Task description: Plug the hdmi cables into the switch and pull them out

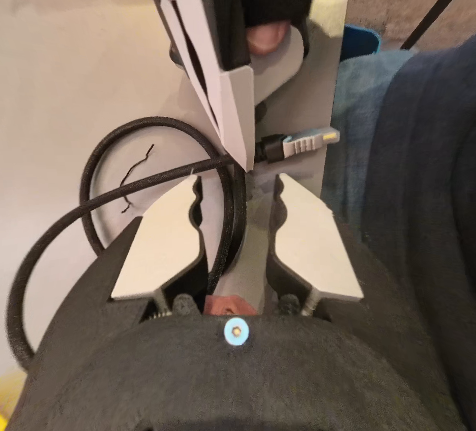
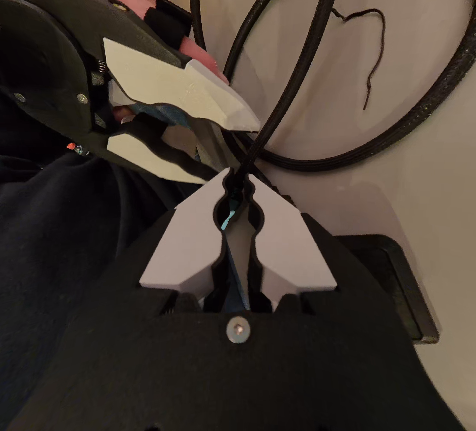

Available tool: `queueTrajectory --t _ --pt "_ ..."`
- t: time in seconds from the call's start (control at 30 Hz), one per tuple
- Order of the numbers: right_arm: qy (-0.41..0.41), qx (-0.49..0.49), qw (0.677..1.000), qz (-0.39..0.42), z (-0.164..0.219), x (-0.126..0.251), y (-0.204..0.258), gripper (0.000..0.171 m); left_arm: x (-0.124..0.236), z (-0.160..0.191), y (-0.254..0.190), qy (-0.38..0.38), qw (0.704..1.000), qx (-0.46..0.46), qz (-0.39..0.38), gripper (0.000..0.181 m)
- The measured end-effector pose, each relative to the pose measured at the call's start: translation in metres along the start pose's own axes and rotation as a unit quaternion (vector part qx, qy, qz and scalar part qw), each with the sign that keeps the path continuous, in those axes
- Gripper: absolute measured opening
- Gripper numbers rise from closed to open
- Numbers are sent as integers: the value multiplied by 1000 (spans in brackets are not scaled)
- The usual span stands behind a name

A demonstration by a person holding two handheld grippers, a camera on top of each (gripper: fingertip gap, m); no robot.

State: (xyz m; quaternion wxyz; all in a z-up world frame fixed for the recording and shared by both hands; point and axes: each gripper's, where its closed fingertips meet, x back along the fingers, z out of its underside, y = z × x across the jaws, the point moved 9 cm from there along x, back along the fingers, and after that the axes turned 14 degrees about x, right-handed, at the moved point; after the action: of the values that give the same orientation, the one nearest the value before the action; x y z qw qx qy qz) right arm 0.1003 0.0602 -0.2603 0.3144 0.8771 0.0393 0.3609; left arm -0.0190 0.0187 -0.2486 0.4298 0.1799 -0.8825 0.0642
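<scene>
- The right gripper [image 2: 238,181] has its white jaws pressed together on the black braided hdmi cable [image 2: 278,109], pinching it right behind the grey-and-blue moulded plug [image 1: 301,145]. In the left wrist view that plug sticks out sideways past the jaw tips, its gold-coloured metal end bare and in no socket.
- The left gripper [image 1: 238,186] has its jaws spread and holds nothing; a loop of the cable passes between them, and I cannot tell whether it touches either one.
- The rest of the cable lies in loose coils on the pale tabletop [image 1: 51,83], with a thin stray black thread [image 1: 136,176] inside one coil.
- A flat black box with rounded corners [image 2: 401,287], probably the switch, sits just beside the right gripper's body; its ports are hidden.
- Judged from this, the step in hand is carrying a free plug, either towards insertion or just after pulling out.
- The next move would call for turning the plug to face a port and lining it up squarely.
</scene>
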Motion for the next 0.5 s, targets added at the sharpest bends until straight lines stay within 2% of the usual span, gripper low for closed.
queueTrajectory --t 0.03,0.2,0.27,0.4,0.5 --pt "-1 1 1000 2 0 -1 0 6 -1 -2 0 4 1000 21 9 60" --pt "0 10 999 32 -3 0 -1 6 -8 -8 -2 20 998 51 4 73" --pt "-2 11 999 37 -2 0 -1 5 -9 -9 -4 27 997 63 26 85" --pt "-9 11 999 37 -2 -1 -1 6 -2 -13 4 4 987 126 95 90" --pt "-11 13 999 43 -4 -3 0 6 -5 -14 7 13 986 140 91 88"
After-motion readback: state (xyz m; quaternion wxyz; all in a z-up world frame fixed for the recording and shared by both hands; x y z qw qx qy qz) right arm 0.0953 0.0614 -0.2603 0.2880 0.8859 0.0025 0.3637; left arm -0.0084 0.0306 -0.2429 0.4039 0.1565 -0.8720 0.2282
